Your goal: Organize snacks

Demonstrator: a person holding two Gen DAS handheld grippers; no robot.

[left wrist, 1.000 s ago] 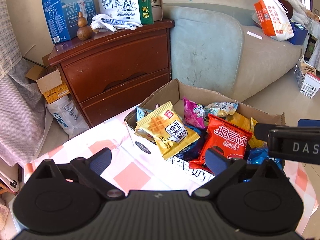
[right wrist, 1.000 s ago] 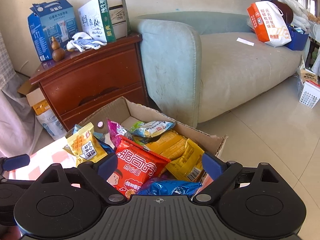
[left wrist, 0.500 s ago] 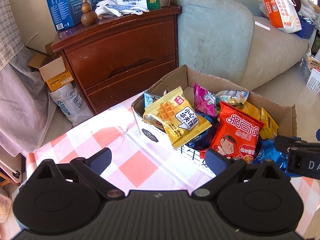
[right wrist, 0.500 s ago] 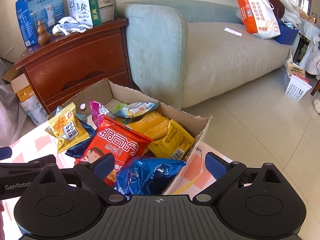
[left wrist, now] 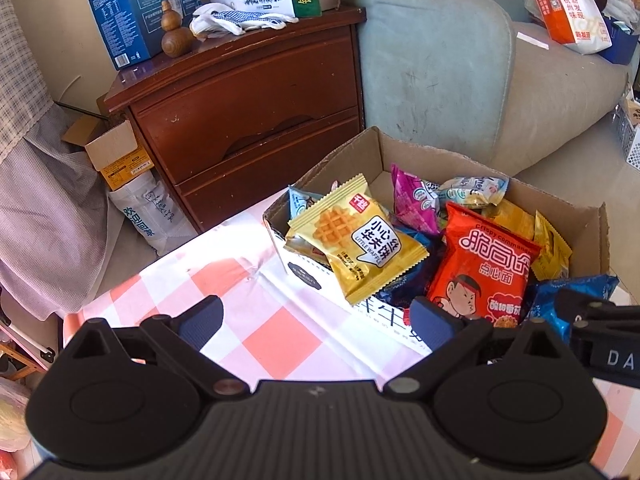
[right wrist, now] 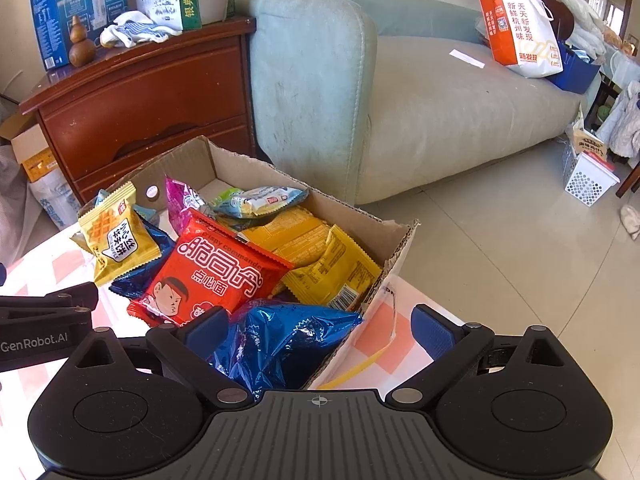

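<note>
Both claw fingers straddle blue snack packet, untouched.

At the frame's centre right, a cardboard box sits on a pink-checked tablecloth, full of snack packets: a yellow waffle packet leaning over its near edge, a red noodle packet beside it. The left gripper spreads wide at the bottom, nothing between its pads. A wooden dresser stands upper left.
</note>
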